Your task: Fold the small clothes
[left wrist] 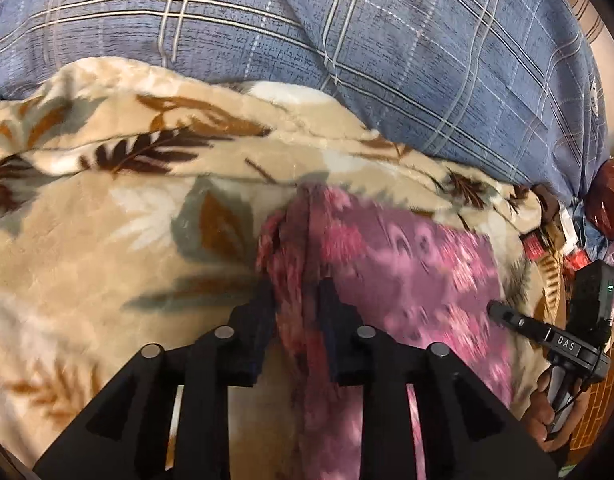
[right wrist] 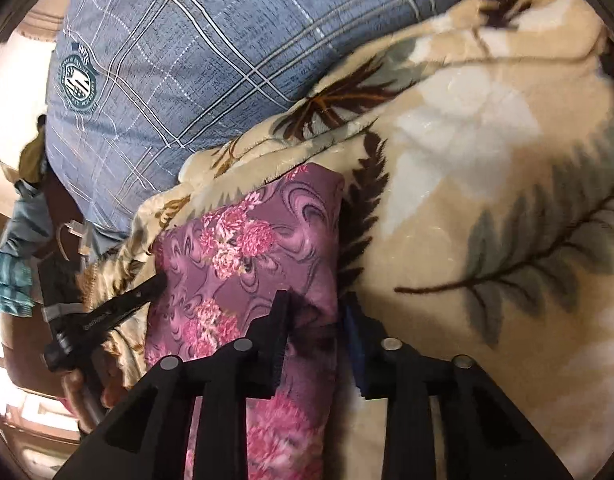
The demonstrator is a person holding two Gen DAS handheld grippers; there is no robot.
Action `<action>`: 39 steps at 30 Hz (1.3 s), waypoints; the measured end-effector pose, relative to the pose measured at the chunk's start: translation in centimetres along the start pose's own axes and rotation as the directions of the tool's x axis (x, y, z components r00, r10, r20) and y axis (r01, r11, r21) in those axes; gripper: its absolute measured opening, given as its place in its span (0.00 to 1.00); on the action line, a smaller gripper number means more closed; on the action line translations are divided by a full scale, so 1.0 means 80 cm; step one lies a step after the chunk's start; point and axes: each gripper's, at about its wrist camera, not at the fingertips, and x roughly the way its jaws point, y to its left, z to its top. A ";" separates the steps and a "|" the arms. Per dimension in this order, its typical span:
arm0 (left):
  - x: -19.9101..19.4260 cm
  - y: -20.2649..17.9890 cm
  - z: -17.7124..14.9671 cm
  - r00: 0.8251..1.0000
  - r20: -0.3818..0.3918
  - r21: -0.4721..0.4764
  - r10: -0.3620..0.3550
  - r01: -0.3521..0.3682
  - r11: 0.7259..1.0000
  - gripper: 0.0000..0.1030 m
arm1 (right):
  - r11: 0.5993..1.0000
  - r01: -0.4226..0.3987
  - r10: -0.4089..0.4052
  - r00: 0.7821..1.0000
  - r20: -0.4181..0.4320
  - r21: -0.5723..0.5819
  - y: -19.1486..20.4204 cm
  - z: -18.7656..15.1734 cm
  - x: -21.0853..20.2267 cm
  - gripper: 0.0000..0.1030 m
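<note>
A purple cloth with pink flowers (left wrist: 407, 264) lies folded on a beige leaf-print blanket (left wrist: 107, 240). My left gripper (left wrist: 297, 288) is over the cloth's left side. A raised, bunched fold fills the gap between its fingers, and both pads touch it. In the right wrist view the same cloth (right wrist: 243, 240) lies flat, and my right gripper (right wrist: 315, 304) stands open over its right edge, one finger on the cloth and the other on the blanket (right wrist: 467, 200). Each view shows the other gripper (left wrist: 497, 310) (right wrist: 161, 280) at the cloth's far edge, held by a hand (left wrist: 547, 412).
A big blue plaid pillow (left wrist: 387, 60) (right wrist: 167, 60) lies along the blanket's far side. Red packets and small clutter (left wrist: 607, 200) sit past the blanket's right end. A teal cloth (right wrist: 11, 284) hangs at the left edge of the right wrist view.
</note>
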 end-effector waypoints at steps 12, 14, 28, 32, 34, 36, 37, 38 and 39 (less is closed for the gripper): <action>-0.066 0.010 -0.202 0.996 0.082 0.009 0.025 -0.025 1.000 0.60 | 0.990 0.070 -0.055 0.991 0.126 -0.121 0.037 -0.168 -0.087 0.62; -0.068 0.021 -0.213 0.993 0.119 -0.029 -0.016 0.019 0.999 0.60 | 0.995 0.036 -0.024 0.993 0.119 -0.097 0.029 -0.186 -0.087 0.62; -0.071 0.024 -0.230 0.989 0.128 -0.006 -0.072 0.073 0.997 0.12 | 1.000 -0.022 0.023 0.995 0.094 -0.002 0.006 -0.216 -0.071 0.35; -0.086 0.020 -0.259 0.985 0.169 0.010 -0.036 0.034 0.999 0.35 | 1.000 0.007 -0.008 0.992 0.123 0.008 0.009 -0.243 -0.080 0.43; -0.090 0.012 -0.280 0.982 0.189 0.039 -0.008 0.001 0.999 0.54 | 0.999 0.000 -0.005 0.992 0.130 0.038 0.006 -0.259 -0.084 0.47; -0.091 -0.001 -0.294 0.977 0.205 0.089 0.065 -0.085 0.992 0.56 | 0.998 0.002 -0.010 0.992 0.126 0.057 0.005 -0.275 -0.087 0.53; -0.089 -0.011 -0.303 0.969 0.218 0.123 0.120 -0.149 0.981 0.58 | 0.998 0.007 -0.015 0.992 0.122 0.066 0.003 -0.280 -0.088 0.54; -0.085 -0.021 -0.312 0.959 0.218 0.155 0.180 -0.217 0.964 0.59 | 0.997 0.013 -0.022 0.993 0.114 0.080 0.003 -0.289 -0.088 0.54; -0.085 -0.024 -0.318 0.954 0.219 0.160 0.203 -0.240 0.958 0.62 | 0.996 0.008 -0.018 0.994 0.106 0.090 0.003 -0.299 -0.089 0.55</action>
